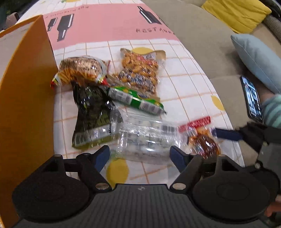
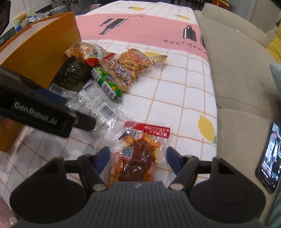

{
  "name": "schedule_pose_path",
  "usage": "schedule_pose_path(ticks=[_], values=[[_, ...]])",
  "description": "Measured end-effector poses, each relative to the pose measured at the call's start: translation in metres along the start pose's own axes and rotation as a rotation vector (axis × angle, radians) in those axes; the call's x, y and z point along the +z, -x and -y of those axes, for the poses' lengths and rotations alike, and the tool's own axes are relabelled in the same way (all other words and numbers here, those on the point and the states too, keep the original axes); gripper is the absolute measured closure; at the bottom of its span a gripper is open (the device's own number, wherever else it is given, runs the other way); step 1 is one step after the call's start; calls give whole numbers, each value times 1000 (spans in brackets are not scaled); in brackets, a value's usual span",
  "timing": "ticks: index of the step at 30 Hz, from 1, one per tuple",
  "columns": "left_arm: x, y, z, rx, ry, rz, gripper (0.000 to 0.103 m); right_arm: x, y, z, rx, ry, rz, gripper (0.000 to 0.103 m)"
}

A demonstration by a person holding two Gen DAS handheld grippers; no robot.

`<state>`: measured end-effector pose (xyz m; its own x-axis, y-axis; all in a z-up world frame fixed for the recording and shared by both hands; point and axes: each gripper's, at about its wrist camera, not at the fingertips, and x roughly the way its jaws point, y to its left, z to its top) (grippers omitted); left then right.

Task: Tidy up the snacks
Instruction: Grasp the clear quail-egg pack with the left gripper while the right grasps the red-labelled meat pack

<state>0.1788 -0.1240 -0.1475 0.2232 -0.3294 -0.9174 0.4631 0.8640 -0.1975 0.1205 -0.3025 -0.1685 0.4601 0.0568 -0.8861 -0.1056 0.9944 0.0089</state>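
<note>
Several snack packets lie on the tablecloth beside an orange box. My left gripper is open, its fingers either side of a clear packet of white pieces. My right gripper is open around a red-topped packet of brown meat. Further off lie a dark green packet, a green tube packet, a peanut packet and a striped biscuit packet.
The table has a white checked cloth with a pink band. A beige sofa runs along its right edge, with a phone, a blue cushion and a yellow cushion.
</note>
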Motion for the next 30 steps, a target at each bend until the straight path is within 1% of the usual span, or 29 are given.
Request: schedule_pose_path(ticks=[3,8,11,18,20,22,23,24,28,30], values=[[-9,3,2,-7,-10,-44,24,0,1,-2,1,18,5,36],[-28,13,6,-44,-2,-106,24,-1,3,0,14,22,6,36],[-42,16,10,-80,-1,-141,24,-2,3,1,20,18,5,36],[-58,25,18,-103,-50,-172,24,-7,6,1,36,28,2,36],[-59,31,23,-74,-97,-146,24,-7,6,2,32,21,1,34],[-59,39,28,-11,-156,-103,20,-8,9,4,25,-5,-2,30],[-58,42,31,24,-199,-80,19,-8,10,5,20,-20,-3,22],[-57,44,34,45,-237,-64,17,-9,13,7,11,-37,-3,17],[-50,40,44,106,-382,-25,16,-15,19,12,2,-96,-28,17],[-49,37,48,111,-440,-10,15,-19,18,13,8,-122,-61,18]])
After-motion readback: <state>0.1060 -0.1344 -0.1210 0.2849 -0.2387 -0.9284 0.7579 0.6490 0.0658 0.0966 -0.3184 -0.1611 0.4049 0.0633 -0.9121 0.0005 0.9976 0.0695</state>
